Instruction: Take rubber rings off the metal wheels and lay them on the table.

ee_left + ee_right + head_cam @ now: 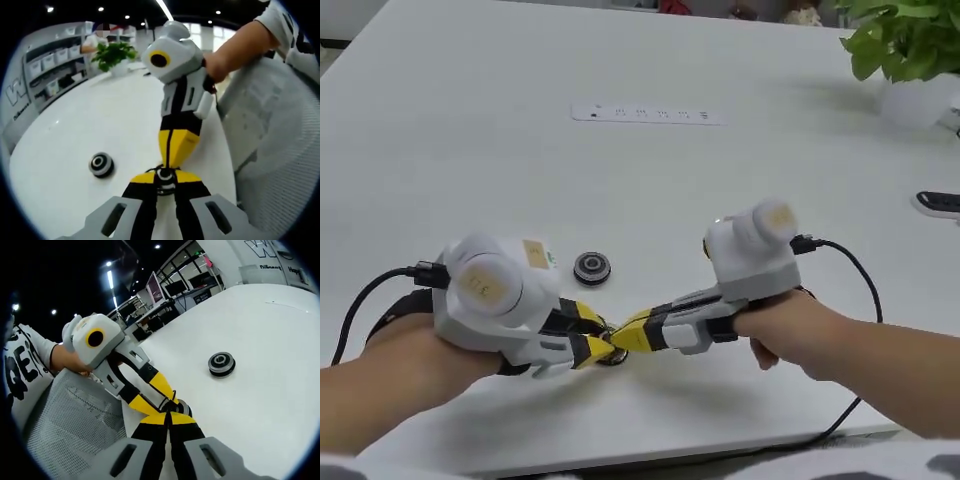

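Fingers (634,336) tip-to-tip, inward-pointing, pinching wheel (165,176)

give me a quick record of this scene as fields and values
left gripper: shut on the held wheel, low over the table near its front edge
right gripper: jaws together, tips at the held wheel's rim; whether they pinch the rubber cannot be told
second wheel: lying flat on the table beyond the grippers, apart from both
far side: power strip, potted plant
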A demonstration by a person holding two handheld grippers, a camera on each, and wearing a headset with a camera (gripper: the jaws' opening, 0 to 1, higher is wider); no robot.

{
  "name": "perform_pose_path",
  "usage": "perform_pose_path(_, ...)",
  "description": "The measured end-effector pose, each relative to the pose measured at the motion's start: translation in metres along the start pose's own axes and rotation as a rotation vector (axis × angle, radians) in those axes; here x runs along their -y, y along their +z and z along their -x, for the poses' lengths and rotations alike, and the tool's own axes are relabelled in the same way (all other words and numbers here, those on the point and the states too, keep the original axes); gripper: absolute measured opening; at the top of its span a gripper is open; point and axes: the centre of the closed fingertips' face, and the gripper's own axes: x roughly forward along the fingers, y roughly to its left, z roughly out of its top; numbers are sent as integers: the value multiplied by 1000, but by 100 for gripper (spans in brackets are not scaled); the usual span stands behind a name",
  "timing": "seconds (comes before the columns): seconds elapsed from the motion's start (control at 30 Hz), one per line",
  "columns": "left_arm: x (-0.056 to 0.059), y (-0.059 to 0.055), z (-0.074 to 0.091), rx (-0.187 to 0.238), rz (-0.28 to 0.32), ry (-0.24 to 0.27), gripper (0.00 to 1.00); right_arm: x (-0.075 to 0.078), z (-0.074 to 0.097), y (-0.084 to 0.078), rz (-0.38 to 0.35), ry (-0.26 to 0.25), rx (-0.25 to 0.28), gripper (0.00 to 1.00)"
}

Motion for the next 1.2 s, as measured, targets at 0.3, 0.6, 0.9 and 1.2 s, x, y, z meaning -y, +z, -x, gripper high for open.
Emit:
perform_pose_path(0.3, 1, 0, 0, 10, -23, -15, 14, -2, 0, 2, 47, -7, -3, 0)
perform_pose_path(0.6, 4, 5, 9, 34, -8, -45, 20, 3, 5, 7, 31, -16, 22, 0)
perform_pose_path(0.9, 6, 15, 29, 88, 8, -31, 26, 2, 7, 15, 22, -19, 48, 0)
perform_pose_path(1.2, 2, 24, 53, 141, 31, 17, 33, -4, 8, 23, 26, -15, 69, 0)
